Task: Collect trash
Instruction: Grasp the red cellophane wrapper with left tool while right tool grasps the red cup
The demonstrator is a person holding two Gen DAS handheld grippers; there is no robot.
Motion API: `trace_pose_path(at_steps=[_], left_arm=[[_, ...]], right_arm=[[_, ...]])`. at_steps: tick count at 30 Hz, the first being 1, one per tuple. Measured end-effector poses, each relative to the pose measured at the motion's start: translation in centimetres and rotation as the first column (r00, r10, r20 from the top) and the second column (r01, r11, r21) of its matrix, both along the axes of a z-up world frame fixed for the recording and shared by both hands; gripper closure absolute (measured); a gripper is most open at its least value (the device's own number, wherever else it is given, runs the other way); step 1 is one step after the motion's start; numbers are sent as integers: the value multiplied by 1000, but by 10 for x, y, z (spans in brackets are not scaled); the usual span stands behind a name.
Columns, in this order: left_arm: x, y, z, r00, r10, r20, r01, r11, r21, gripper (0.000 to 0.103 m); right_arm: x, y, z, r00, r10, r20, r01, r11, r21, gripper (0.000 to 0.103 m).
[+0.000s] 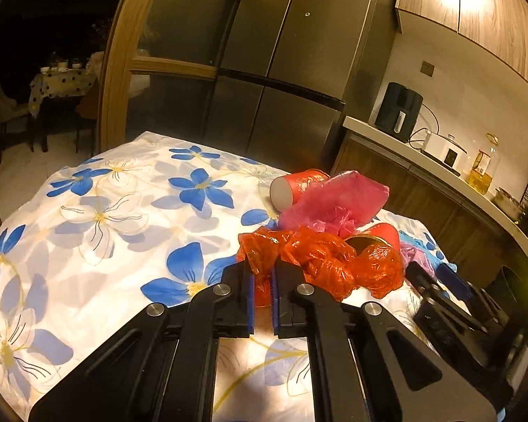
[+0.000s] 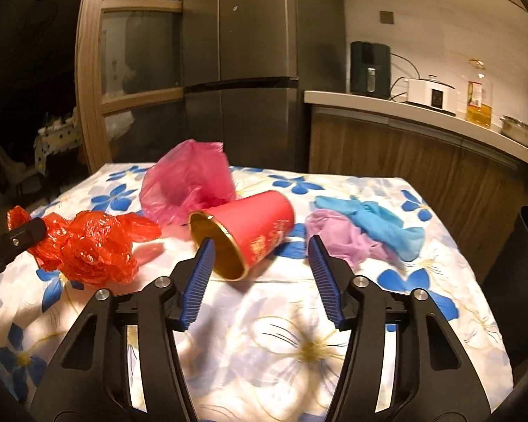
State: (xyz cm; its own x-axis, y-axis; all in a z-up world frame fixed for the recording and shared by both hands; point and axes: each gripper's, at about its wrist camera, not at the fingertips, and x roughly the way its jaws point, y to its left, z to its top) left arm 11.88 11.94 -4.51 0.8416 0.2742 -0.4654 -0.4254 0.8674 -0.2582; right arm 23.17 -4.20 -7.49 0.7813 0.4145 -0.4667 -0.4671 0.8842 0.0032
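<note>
My left gripper (image 1: 262, 274) is shut on a corner of a crumpled orange-red plastic bag (image 1: 320, 256), which hangs just over the floral tablecloth (image 1: 105, 218). The right wrist view shows that bag (image 2: 91, 246) at the left. A red paper cup (image 2: 253, 232) with a gold inside lies on its side, mouth toward my right gripper (image 2: 260, 242). That gripper is open: the cup's mouth sits between the fingertips, and the right pad stands apart from it. Behind are a pink bag (image 2: 186, 183) and a second red cup (image 1: 299, 190) on its side.
A purple bag (image 2: 341, 235) and a blue bag (image 2: 380, 225) lie at the table's right. A black bin (image 2: 517, 274) stands past the table's right edge. A steel fridge (image 2: 243, 70) and a kitchen counter (image 2: 387, 105) with appliances are behind.
</note>
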Motion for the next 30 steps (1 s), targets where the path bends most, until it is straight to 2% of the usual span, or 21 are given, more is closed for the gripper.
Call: trace_pose_path(at_steps=[5,8,10,15,24,30], left_arm=[[-5,-1,-1,1000,-9,-4,9,1000,9,96],[-5,2,-1,1000,-11,-9,11,1000,8,96],[-6,3,-2,1000,-9,-10,9,1000,8,96],[-9,3,0,1000,-4,-8,5,1000,11,96],[-13,-11,8,1000,-13,7,13,999,30,96],[-15,-34,18,999,-46,26,45,998,54,96]], right_arm=[[10,11,-8,999,-10,-45,8,999,-32,67],[14,16,-12,998,-17,-66,13,999,-49,80],[16,16,-15,997,-23,-78,19,998,-57,93],[13,7,-11,997,-45,-64,43,999,-28,100],[-11,-34,4,997,-70,-41,71,997,35,100],[-37,-67,18,997,-83,0,83,994,65,100]])
